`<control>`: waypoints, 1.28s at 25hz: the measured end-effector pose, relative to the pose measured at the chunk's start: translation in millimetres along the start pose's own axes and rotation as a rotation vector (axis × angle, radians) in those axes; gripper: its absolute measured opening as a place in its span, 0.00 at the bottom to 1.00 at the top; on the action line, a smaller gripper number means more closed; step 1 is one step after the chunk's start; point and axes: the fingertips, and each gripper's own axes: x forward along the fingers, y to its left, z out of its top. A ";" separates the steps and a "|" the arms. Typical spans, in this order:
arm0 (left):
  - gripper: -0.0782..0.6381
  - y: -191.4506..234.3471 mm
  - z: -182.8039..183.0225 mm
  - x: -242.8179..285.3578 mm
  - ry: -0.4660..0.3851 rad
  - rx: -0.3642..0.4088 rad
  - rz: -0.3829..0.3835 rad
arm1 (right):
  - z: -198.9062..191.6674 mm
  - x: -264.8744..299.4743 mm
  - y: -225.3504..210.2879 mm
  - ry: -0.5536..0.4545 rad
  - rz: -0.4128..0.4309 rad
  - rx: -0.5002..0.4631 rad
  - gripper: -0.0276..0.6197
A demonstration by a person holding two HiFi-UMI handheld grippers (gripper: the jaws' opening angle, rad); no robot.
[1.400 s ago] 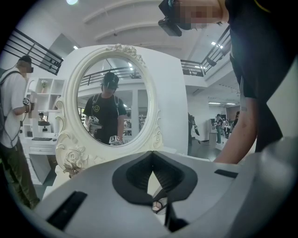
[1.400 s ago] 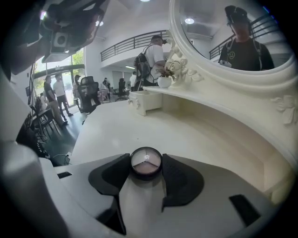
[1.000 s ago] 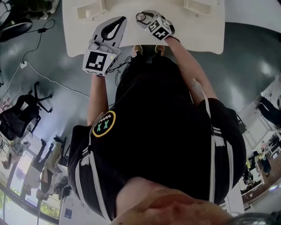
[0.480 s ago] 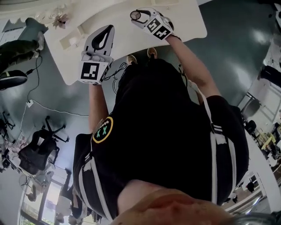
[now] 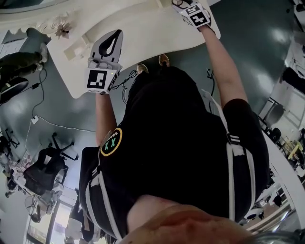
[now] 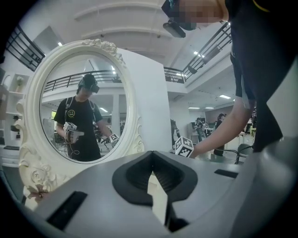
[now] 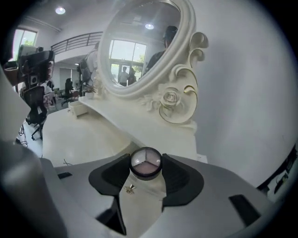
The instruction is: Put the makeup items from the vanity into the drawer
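My right gripper [image 5: 183,4] is shut on a small round eyeshadow compact [image 7: 145,163] with a clear lid and pinkish pans. It holds the compact above the far right end of the white vanity top [image 5: 147,28], close to the mirror's carved base [image 7: 174,100]. My left gripper [image 5: 117,34] hovers over the vanity's left part with its jaw tips together and nothing between them. In the left gripper view the oval mirror [image 6: 79,116] reflects the person holding both grippers. A small white drawer box [image 7: 77,108] stands at the vanity's far left end.
The vanity's front edge [image 5: 119,71] runs just ahead of the person's feet [image 5: 163,59]. A cable [image 5: 125,78] lies on the grey floor below it. An office chair [image 5: 45,167] stands to the left. A white wall [image 7: 242,93] rises behind the mirror.
My right gripper has carried the compact to the right along the vanity, to the top edge of the head view. The head view has turned. The left gripper has stayed over the vanity's left part.
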 end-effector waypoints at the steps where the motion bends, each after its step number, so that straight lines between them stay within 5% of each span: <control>1: 0.13 1.2 -1.3 -2.1 0.002 -0.004 0.007 | -3.8 2.8 -4.8 0.012 -0.002 0.004 0.41; 11: 0.13 8.5 -3.8 -17.7 0.027 -0.004 0.071 | -6.1 22.2 -2.7 0.038 0.030 0.053 0.41; 32: 0.13 4.8 -1.8 -7.1 0.025 0.002 0.056 | -6.9 15.4 -11.1 0.009 0.029 0.107 0.50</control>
